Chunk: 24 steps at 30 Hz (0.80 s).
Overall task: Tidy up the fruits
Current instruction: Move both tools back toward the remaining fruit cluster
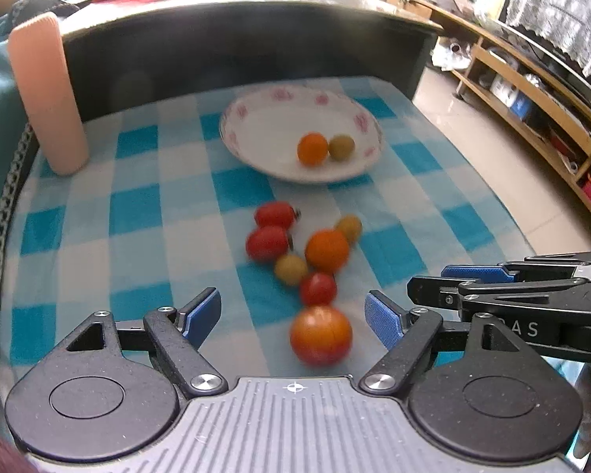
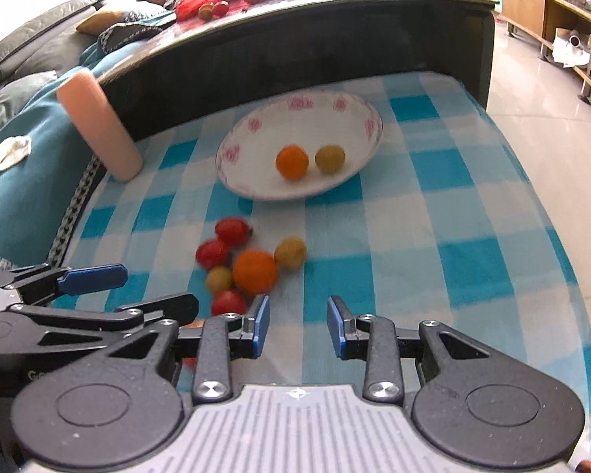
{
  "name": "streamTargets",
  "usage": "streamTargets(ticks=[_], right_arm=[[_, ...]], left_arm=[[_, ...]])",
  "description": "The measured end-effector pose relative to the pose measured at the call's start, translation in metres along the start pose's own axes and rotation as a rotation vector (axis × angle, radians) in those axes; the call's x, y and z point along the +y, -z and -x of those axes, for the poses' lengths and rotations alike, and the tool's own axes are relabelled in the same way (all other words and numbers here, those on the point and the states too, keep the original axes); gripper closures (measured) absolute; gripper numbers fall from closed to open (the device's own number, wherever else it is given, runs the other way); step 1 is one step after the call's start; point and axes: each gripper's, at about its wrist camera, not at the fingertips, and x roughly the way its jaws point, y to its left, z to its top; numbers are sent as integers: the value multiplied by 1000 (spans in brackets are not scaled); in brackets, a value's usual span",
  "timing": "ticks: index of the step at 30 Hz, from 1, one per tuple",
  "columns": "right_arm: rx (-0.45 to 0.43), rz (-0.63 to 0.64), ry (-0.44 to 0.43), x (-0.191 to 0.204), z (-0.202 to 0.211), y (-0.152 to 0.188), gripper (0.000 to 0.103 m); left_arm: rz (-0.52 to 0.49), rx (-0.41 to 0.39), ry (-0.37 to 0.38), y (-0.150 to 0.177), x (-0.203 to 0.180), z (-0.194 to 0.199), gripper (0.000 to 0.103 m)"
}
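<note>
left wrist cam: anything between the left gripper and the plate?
Yes. In the left wrist view the loose fruit cluster lies on the checked cloth between the open left gripper and the plate.

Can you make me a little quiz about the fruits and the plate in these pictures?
1. How many fruits lie in the plate?
2. True or false: the left gripper is holding the big orange-red fruit.
3. Which stands at the cloth's left edge: A) a pink cylinder, B) a blue cup, C) a green bottle?

Key:
1. Two: an orange fruit and a yellow-green fruit.
2. False: its jaws stand open, the fruit lies loose on the checked cloth between them.
3. A.
</note>
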Motion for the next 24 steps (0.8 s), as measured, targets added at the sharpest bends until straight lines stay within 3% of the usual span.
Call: streamTargets(ticks=[18,24], right_arm=[[128,-6,-23,7,26,77,57],[164,21,-51,18,34,96,57]], left_arm=[[-70,107,25,66,-15,19,17],[-11,108,8,71,0,25,17]])
